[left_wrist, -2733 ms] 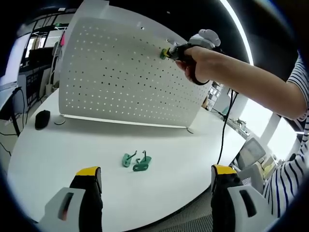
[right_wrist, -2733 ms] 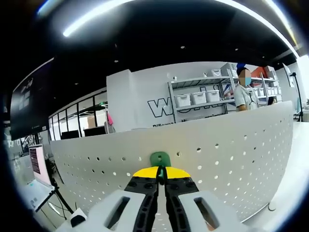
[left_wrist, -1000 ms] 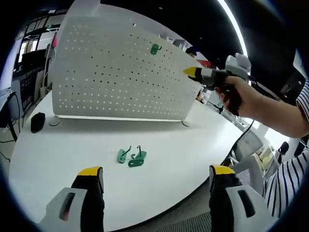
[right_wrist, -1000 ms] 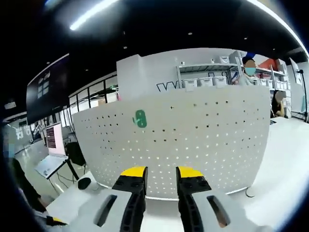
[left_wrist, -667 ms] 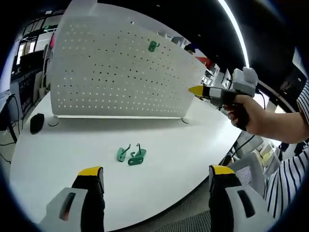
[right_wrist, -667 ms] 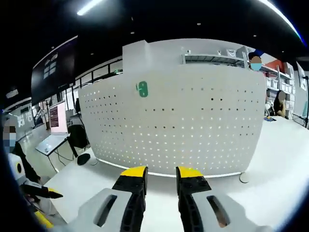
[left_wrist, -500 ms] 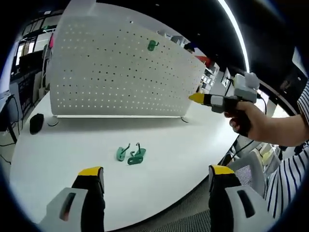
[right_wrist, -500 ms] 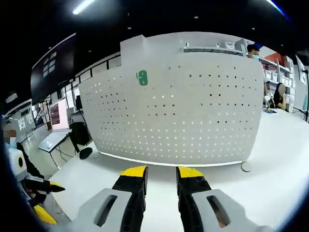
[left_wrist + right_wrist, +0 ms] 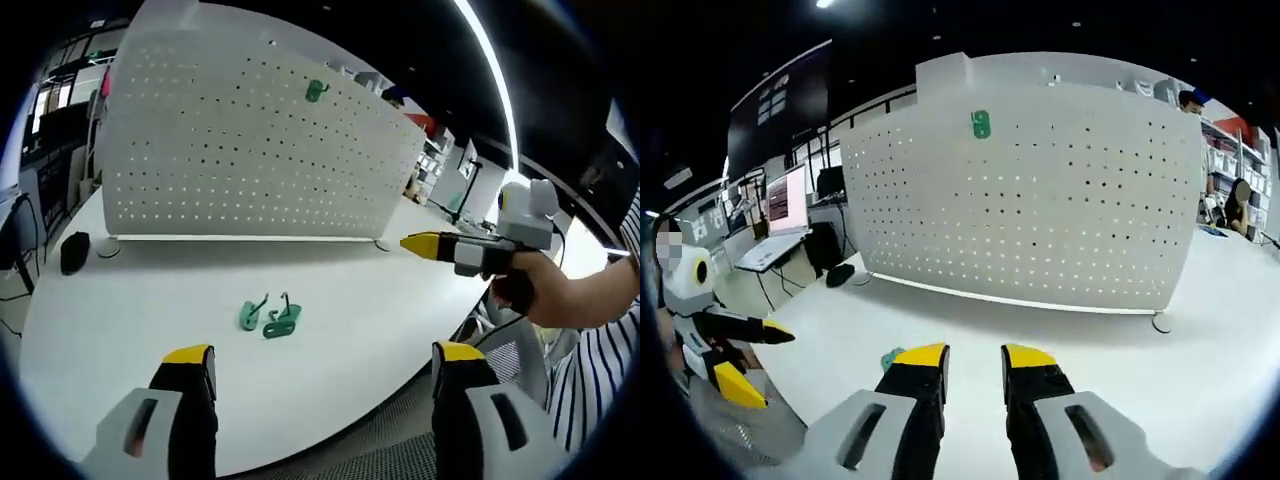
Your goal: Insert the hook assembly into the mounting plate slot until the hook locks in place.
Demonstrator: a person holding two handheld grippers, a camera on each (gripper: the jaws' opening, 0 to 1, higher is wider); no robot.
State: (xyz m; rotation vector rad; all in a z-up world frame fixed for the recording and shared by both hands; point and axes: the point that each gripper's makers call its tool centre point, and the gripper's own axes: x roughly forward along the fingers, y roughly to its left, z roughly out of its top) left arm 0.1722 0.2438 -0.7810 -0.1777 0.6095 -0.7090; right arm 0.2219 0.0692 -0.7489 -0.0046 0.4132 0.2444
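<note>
A white round table (image 9: 120, 330) carried an upright pegboard (image 9: 220, 150) with one green hook (image 9: 316, 91) seated. Two loose hooks (image 9: 268, 316) lay near: light, rigid, best gripped at the backplate. Left gripper (image 9: 320, 390) gaped empty; right gripper (image 9: 973, 365) stood slightly parted, empty.

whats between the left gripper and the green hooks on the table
Only bare white table lies between the left gripper and the loose green hooks, seen in the left gripper view.

**Non-task items**

White round table (image 9: 130, 330) carries a black mouse (image 9: 73, 252) near its far left edge. Laptop (image 9: 780, 215) sits open on a side desk. Office chair (image 9: 520, 345) stands at table's right edge. Shelving (image 9: 1230, 160) behind. Ceiling light strip (image 9: 490, 70) overhead.
</note>
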